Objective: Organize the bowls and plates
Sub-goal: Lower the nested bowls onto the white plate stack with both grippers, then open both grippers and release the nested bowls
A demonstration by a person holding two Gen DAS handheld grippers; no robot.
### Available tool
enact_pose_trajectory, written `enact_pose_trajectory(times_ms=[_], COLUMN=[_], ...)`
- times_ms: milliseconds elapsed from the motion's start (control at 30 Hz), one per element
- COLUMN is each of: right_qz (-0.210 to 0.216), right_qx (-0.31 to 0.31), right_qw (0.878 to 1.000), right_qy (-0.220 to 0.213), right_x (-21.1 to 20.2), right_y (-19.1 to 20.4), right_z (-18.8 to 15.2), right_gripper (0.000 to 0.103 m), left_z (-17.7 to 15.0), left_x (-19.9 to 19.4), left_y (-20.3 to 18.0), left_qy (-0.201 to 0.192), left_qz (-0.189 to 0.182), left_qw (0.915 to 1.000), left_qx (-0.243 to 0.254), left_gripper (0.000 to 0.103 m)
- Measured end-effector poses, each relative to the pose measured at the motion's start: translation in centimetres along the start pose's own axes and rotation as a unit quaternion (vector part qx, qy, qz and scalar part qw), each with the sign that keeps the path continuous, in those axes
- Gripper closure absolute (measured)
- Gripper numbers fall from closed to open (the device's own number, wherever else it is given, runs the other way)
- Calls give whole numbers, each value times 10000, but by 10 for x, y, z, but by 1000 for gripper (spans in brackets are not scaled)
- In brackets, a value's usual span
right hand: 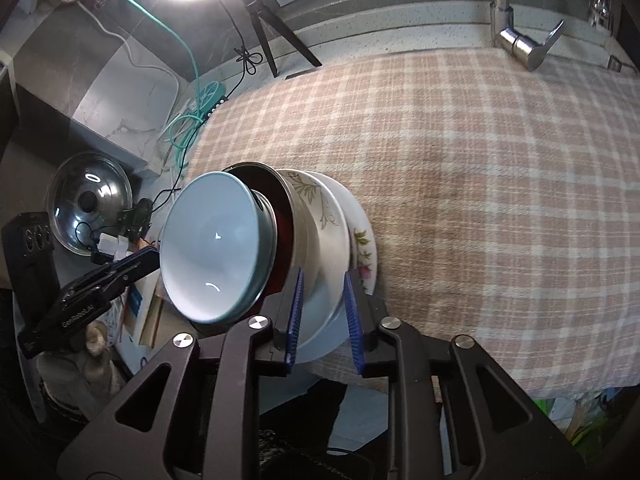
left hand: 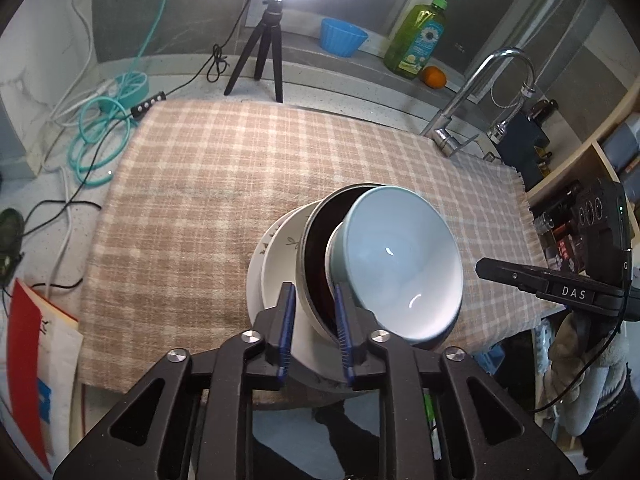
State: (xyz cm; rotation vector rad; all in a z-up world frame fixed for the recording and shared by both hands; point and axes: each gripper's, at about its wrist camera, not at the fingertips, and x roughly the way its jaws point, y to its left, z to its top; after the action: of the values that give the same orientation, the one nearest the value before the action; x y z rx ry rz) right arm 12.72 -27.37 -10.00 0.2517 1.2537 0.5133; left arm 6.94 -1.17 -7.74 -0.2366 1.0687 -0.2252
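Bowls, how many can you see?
3, perhaps more hidden. A light blue bowl tops the stack; a dark bowl sits under it, on two white plates. A bright blue bowl stands on the back ledge beside the green soap bottle.

My counter (left hand: 192,62) is speckled pale stone, and a beige checked cloth (left hand: 224,184) covers most of it. On the cloth's near edge rests a floral plate (right hand: 366,248) carrying stacked dishes. Behind the cloth stands a black tripod (left hand: 260,48); left of the cloth lie coiled teal cables (left hand: 100,140).
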Motion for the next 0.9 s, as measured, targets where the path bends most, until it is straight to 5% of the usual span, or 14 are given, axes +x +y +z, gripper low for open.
enact_pose_trajectory(times_ms=[167, 400, 600, 900], right_qz=[-198, -376, -436, -507], right_qx=[-286, -666, -1179, -1557], right_qw=[9990, 9939, 9847, 9768], right_qy=[-296, -799, -1205, -1379], right_x=[-16, -42, -68, -82], right_y=[4, 16, 33, 54], right_z=[-12, -26, -36, -53], right_gripper=[68, 42, 15, 4], left_z=[-7, -18, -27, -27], left_x=[-10, -27, -43, -47], left_y=[-13, -24, -33, -50], left_qy=[-152, -433, -658, -764], left_qz=[191, 342, 486, 494], left_qw=[9994, 9980, 9962, 9946], left_qx=[263, 292, 283, 506], left_gripper=[80, 42, 27, 27])
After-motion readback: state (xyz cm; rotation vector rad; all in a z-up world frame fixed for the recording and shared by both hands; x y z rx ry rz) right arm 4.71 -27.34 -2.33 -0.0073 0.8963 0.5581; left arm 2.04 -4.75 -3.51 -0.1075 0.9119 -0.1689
